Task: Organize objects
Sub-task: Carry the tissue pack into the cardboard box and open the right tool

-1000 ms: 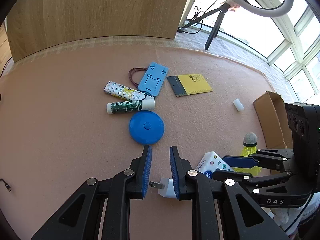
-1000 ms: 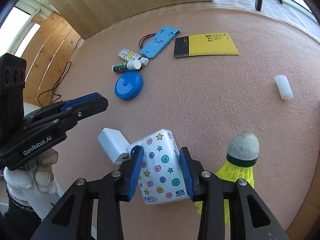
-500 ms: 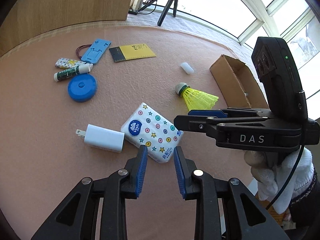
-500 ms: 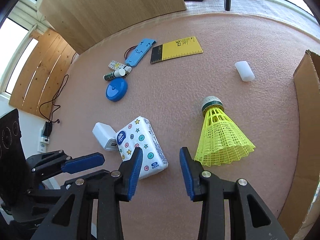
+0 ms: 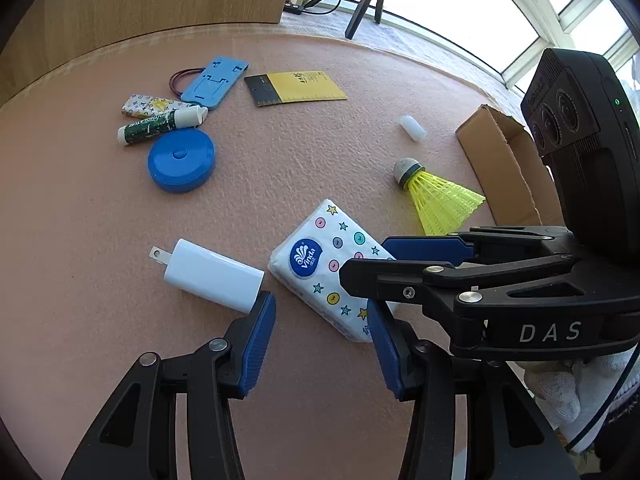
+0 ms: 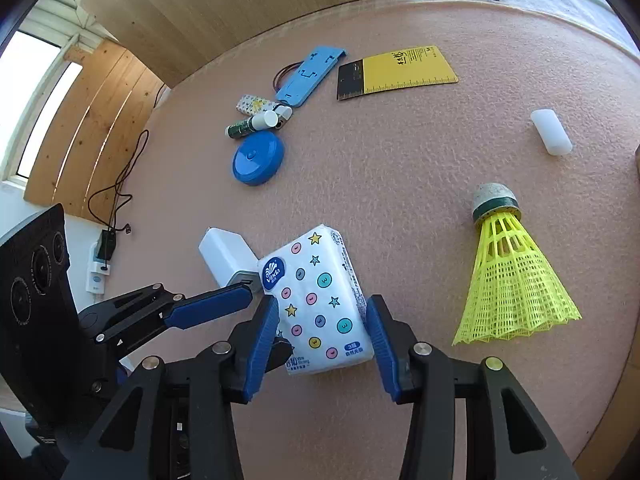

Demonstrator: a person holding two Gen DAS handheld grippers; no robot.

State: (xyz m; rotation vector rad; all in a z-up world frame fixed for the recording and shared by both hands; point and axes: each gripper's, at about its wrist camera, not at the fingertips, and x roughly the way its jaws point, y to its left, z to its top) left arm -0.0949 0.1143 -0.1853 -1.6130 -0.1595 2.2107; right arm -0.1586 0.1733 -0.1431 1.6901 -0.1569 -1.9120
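Both grippers' jaws are opening around the tissue pack (image 6: pixel 320 300), gripping nothing: right gripper (image 6: pixel 322 332) straddles it, left gripper (image 5: pixel 322 332) beside the charger (image 5: pixel 212 276); shuttlecock (image 6: pixel 508 272) lies nearby.

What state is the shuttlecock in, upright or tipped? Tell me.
Tipped. The shuttlecock lies on its side on the pink mat, cork end toward the far edge, yellow skirt flared toward the camera.

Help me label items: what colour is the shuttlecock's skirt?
Bright yellow mesh plastic shuttlecock skirt, clearest in the right wrist view.
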